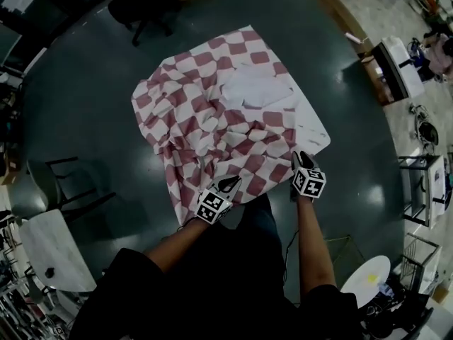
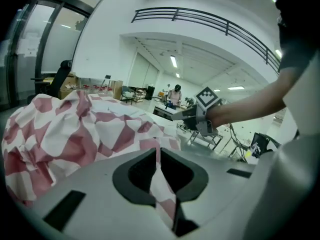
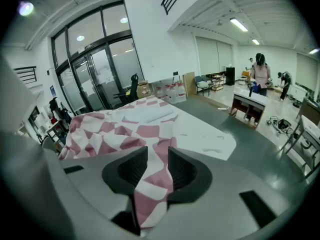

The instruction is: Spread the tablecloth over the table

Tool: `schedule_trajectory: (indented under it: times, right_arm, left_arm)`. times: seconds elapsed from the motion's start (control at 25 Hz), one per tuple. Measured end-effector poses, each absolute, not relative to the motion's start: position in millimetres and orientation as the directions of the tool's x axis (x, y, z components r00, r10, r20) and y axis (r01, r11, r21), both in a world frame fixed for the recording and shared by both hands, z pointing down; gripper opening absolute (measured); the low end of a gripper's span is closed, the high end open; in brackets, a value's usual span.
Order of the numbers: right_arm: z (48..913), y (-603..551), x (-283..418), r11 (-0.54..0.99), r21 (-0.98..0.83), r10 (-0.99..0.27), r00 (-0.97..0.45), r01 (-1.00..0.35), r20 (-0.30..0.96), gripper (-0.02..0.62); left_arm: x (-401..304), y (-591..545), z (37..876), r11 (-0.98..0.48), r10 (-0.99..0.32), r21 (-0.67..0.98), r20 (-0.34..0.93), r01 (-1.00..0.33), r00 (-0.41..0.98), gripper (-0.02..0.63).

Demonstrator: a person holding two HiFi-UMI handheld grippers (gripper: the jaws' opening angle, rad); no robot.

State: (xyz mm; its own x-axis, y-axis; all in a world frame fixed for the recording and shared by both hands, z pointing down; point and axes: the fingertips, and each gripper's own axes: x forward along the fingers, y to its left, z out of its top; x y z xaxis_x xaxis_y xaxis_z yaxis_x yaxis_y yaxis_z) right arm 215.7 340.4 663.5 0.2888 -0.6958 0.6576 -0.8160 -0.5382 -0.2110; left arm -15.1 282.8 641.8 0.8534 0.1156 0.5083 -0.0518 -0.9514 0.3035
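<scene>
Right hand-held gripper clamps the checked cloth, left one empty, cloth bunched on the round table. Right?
No. The left hand-held gripper is shut on the tablecloth too, as the left gripper view shows. The rest holds.

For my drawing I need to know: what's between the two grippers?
Head view: the rumpled checked tablecloth lies between the left gripper and right gripper, both pinching it.

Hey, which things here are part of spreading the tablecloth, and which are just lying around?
Job: red-and-white checked tablecloth; round dark table; left gripper and right gripper, both clamped on the cloth's near edge.
Lying about: black office chair; small white side table; white desk.
</scene>
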Motion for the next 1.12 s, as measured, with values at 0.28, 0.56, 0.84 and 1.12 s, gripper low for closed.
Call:
schedule_trajectory:
  times: [0.28, 0.56, 0.84, 1.12]
  right_arm:
    - [723.0, 293.0, 281.8, -0.39, -0.209, -0.659, 0.113, -0.897, 0.744, 0.162]
    - [754.2, 275.9, 295.5, -0.309, -0.2, -0.575, 0.015, -0.93, 0.818, 0.108]
    - [708.0, 287.8, 365.4, -0.278, -0.117, -0.619, 0.085, -0.953, 0.78, 0.017]
    - [674.0, 306.2, 485.0, -0.338, 0.022, -0.577, 0.226, -0.941, 0.785, 0.017]
  left_arm:
    - [44.5, 317.8, 662.3, -0.947, 0.062, 0.291, 0.58, -0.135, 0.812, 0.084]
    - [54.9, 325.6, 687.2, -0.925, 0.032, 0.307, 0.651, -0.224, 0.759, 0.16]
    - [50.8, 327.8, 691.6, -0.921, 0.014, 0.303, 0.656, -0.246, 0.755, 0.175]
    - [52.5, 355.8, 663.1, -0.939, 0.052, 0.295, 0.635, -0.18, 0.771, 0.175]
